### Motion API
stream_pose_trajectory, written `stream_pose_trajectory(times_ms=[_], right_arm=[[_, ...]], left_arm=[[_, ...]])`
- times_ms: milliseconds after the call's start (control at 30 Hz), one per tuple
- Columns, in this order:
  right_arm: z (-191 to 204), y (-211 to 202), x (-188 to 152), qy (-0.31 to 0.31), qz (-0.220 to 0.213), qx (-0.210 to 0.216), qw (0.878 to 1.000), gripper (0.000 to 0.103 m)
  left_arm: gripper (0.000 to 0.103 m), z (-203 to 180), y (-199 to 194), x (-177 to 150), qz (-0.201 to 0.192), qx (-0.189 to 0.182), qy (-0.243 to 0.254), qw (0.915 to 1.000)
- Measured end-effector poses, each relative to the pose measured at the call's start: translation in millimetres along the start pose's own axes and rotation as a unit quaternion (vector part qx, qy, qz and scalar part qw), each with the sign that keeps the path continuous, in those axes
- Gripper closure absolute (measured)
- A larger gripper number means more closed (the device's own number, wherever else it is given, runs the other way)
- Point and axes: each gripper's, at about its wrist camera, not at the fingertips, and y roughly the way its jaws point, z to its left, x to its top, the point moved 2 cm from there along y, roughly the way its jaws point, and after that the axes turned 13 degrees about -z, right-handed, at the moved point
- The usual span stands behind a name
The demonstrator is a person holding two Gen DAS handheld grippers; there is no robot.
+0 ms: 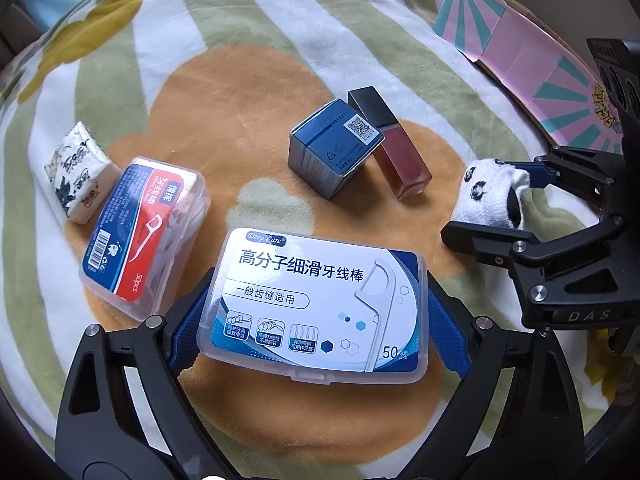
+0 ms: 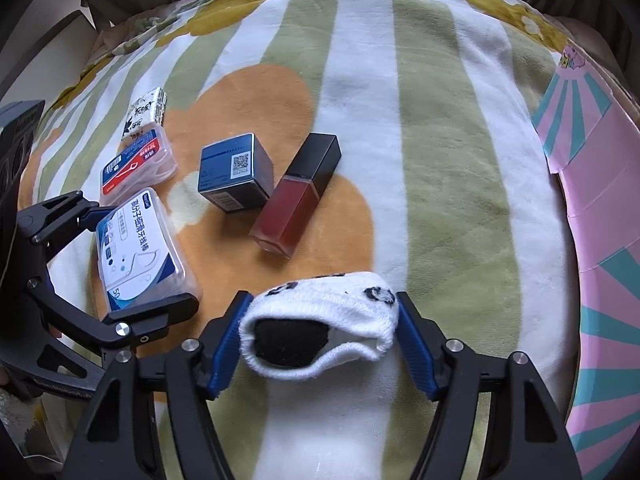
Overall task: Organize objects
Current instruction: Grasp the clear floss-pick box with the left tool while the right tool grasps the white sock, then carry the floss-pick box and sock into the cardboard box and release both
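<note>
Both hands are down on the blanket (image 2: 360, 80) now, and nothing looks sorted yet. Everything sits loose on the bed.

Far out to the left of the left jaws lies the tissue pack (image 1: 76, 172), and leaning against it is the red floss box (image 1: 140, 232), just beside the left jaw's outer side. Neither one is touched.

Now the left gripper (image 1: 316, 320): its jaws are spread wide around the white floss box (image 1: 316, 304), one blue pad along each short end. The pads look right up against the plastic, so I'd call that a pinch taking hold, though the box lies flat on the blanket, not lifted.

Ahead of those jaws, well apart from them, stand the blue carton (image 1: 332, 148) and the red lip gloss (image 1: 392, 148), touching side by side. They're waiting their turn.

Over to the right gripper (image 2: 320, 340): its jaws sit either side of the panda sock (image 2: 320, 320), both blue pads against the rolled white cuff, which bulges a little between them. That's a squeeze, I'd say, and the sock rests on the bed.

Beyond the right jaws, along the far right edge, runs the pink and teal box (image 2: 600, 200). My guess is that's where things go, and no item can be seen in it so far.

So two grabs are starting, with four items left.
</note>
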Motion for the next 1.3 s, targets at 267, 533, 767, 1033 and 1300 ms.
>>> stream_pose_trajectory(times_ms=[267, 533, 767, 1033, 1300], right_arm=[[3.3, -6.3, 8.4, -0.002, 0.001, -0.004, 1.0, 0.04], [10.2, -45.3, 44.7, -0.001, -0.011, -0.006, 1.0, 0.04], [17.5, -99.8, 88.7, -0.012, -0.04, -0.011, 0.999, 0.04], [23.3, -174.8, 125.2, -0.009, -0.073, -0.024, 0.997, 0.04], [24.3, -225.0, 125.8, -0.003, -0.088, -0.031, 0.996, 0.04]], left_arm=[[0.011, 3.4, -10.3, 6.5, -0.006, 0.001, -0.006, 1.0], [0.011, 7.1, -55.6, 34.8, -0.033, 0.022, -0.031, 0.9987], [0.011, 5.7, -120.0, 68.6, -0.07, 0.053, -0.067, 0.9939], [0.011, -4.4, -200.2, 91.4, -0.107, 0.094, -0.13, 0.9812], [0.011, -21.0, -255.6, 87.2, -0.124, 0.162, -0.178, 0.9625]])
